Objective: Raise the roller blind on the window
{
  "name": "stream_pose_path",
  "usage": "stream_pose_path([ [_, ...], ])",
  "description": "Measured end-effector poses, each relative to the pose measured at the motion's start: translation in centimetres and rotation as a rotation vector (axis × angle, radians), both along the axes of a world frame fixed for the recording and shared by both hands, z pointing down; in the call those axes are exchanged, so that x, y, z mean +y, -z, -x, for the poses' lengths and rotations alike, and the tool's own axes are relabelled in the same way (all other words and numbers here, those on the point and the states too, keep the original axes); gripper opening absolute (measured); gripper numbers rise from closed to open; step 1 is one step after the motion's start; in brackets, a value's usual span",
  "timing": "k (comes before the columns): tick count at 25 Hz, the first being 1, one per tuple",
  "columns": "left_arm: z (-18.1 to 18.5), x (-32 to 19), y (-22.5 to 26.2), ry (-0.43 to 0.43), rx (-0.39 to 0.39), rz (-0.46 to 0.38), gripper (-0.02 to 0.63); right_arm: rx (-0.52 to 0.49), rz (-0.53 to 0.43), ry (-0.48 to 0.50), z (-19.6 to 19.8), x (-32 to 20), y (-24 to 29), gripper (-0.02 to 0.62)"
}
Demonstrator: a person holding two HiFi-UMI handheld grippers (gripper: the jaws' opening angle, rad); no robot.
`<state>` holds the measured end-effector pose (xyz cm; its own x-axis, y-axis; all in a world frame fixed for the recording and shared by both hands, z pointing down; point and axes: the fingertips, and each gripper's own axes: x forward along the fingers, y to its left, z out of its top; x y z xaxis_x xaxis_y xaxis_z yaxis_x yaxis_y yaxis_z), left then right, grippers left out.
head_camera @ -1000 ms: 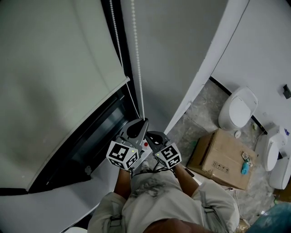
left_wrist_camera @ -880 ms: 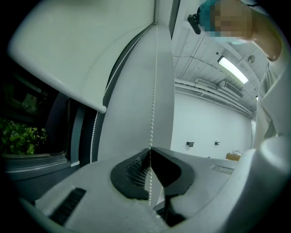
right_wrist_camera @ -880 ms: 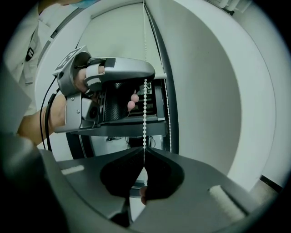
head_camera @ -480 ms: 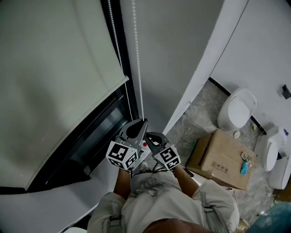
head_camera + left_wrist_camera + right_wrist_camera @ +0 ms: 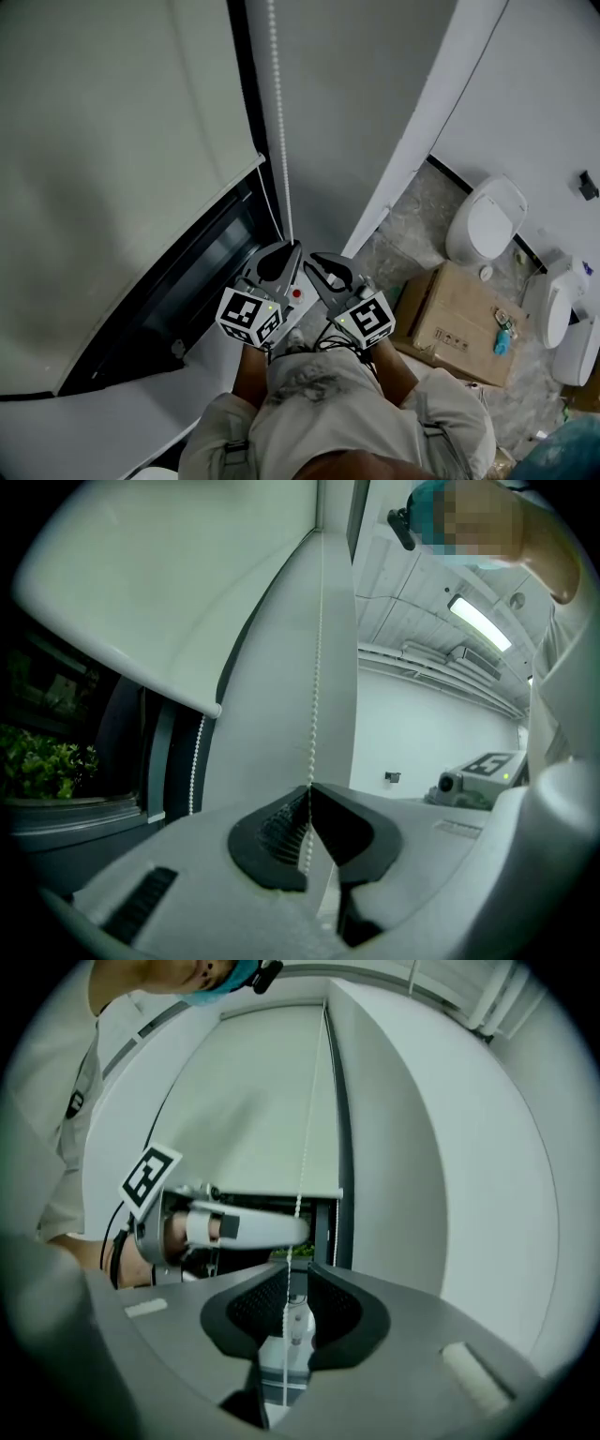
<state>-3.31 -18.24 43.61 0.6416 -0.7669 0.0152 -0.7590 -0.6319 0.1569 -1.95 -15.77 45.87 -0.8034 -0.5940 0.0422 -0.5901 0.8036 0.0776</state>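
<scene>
You had the left gripper (image 5: 309, 789) clenched on the bead chain (image 5: 317, 667) beside the window (image 5: 202, 272), where the roller blind (image 5: 112, 169) hung partly raised. The right gripper (image 5: 289, 1274) sat parted just beneath the left, chain running loose between its jaws. The hand-over-hand pull looked best served by closing the right firmly before freeing the left, then drawing straight down along the chain.

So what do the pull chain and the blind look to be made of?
Pull chain: a string of small white beads with a matte look, probably plastic.
Blind: a pale, smooth sheet with no visible weave, likely coated fabric or vinyl; I cannot tell which.
</scene>
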Motion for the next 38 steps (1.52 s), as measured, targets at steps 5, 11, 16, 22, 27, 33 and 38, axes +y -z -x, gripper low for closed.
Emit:
stream_pose_path([
  [5,-0.2,0.4,0.1,0.0,0.0,-0.001,0.018,-0.07,-0.115,0.008,-0.4,-0.3,6.6,0.083],
  [11,0.1,0.5,-0.1,0.001,0.002,0.0,0.018,-0.115,-0.182,0.04,0.7,-1.0,11.8,0.091],
  [16,0.1,0.6,-0.4,0.001,0.002,0.002,0.014,-0.121,-0.194,0.061,1.6,-1.7,13.8,0.094],
  [22,0.1,0.6,-0.4,-0.001,-0.012,-0.001,0.014,-0.149,-0.211,0.099,2.9,-1.9,16.3,0.094],
  [27,0.0,0.6,-0.4,-0.004,-0.007,-0.002,0.014,-0.178,-0.216,0.101,3.5,-2.4,17.5,0.03],
  [33,0.6,0.5,-0.4,-0.007,0.014,-0.002,0.012,-0.216,-0.158,0.087,3.4,-2.5,17.0,0.011],
  [38,0.9,0.4,-1.8,-0.002,-0.005,0.022,0.012,-0.193,-0.149,0.078,3.8,-2.5,15.7,0.011],
])
